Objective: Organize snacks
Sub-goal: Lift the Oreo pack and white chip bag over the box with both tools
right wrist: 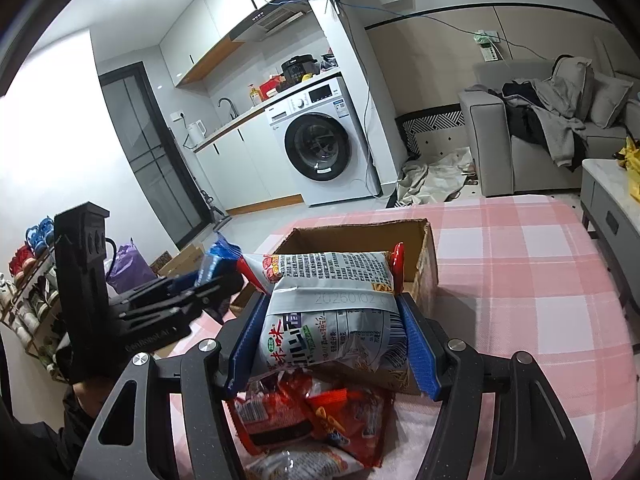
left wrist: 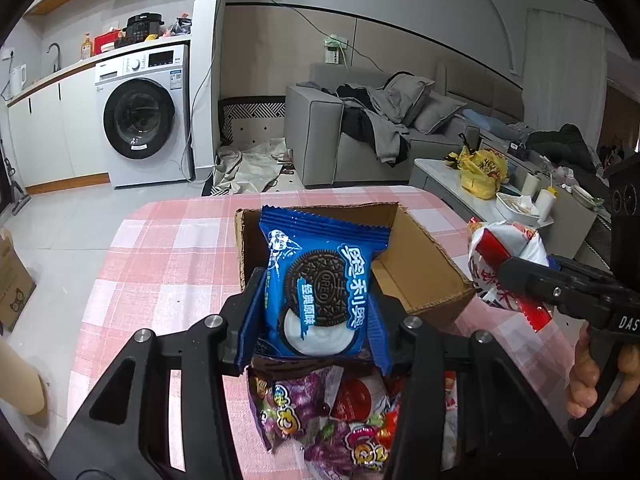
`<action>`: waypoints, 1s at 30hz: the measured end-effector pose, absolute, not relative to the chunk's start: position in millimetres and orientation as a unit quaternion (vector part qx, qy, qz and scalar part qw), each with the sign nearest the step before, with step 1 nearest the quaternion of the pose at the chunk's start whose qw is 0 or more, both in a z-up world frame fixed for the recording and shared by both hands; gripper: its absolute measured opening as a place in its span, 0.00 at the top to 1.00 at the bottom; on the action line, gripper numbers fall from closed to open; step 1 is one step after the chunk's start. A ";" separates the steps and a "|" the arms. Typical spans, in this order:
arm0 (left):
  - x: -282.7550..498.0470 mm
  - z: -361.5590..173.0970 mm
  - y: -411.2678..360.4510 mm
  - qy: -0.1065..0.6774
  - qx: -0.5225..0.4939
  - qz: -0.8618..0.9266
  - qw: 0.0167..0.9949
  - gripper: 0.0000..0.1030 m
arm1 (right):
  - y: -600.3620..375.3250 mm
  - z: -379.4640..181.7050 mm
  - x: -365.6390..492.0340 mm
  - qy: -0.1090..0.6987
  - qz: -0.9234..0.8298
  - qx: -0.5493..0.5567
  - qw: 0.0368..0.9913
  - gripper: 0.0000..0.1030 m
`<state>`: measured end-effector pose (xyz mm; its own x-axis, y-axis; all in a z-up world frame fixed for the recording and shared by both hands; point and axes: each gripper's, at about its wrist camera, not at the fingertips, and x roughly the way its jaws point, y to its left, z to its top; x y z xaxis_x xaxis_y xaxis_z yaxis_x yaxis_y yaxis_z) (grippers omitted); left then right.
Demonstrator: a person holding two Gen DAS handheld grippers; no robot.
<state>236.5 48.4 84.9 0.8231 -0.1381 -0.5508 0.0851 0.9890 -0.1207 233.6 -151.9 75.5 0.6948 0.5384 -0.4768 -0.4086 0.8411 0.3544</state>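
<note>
Hanging over the pink plaid worktop point(left wrist: 168, 248), both claws carry snacks above an open box point(left wrist: 416, 264). At far left the worktop's rounded edge drops to bare grey floor point(left wrist: 60, 220), with a carton point(left wrist: 12, 280) standing on it beside the table; the cloth between that edge and the box lies bare.

Left claw point(left wrist: 316, 312): it points forward and slightly down, its blue pads clamped on the sides of an Oreo pack point(left wrist: 320, 288). The pack stands upright in front of the box's near wall, its top edge overlapping the box's opening. Below the claw, a heap of purple and red sweets packs point(left wrist: 320, 412) lies on the cloth.

To the right, the box's near right corner sits just under the right claw point(right wrist: 332, 332), which is clamped on a white noodle bag point(right wrist: 332, 320) held crosswise, the bag's red ends sticking out past both pads. In the right wrist view the bag hangs over the box's near wall, with red packs point(right wrist: 304, 412) piled on the cloth beneath it. The person's hand point(left wrist: 596, 376) grips the handle.

Right of the box the cloth runs bare to the worktop's far edge; beyond it stand a low table point(right wrist: 608, 200) and a sofa point(right wrist: 520, 140).
</note>
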 end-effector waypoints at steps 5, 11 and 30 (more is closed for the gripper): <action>256.7 74.8 47.0 0.296 -0.046 -0.055 0.953 0.59 | -146.9 72.5 246.8 0.295 0.263 0.116 0.911 0.37; 278.4 65.8 45.2 0.300 -0.045 -0.054 0.951 0.59 | -142.0 63.6 264.1 0.302 0.265 0.128 0.907 0.37; 317.1 48.2 37.9 0.311 -0.040 -0.061 0.948 0.59 | -131.7 58.9 293.8 0.307 0.266 0.130 0.904 0.37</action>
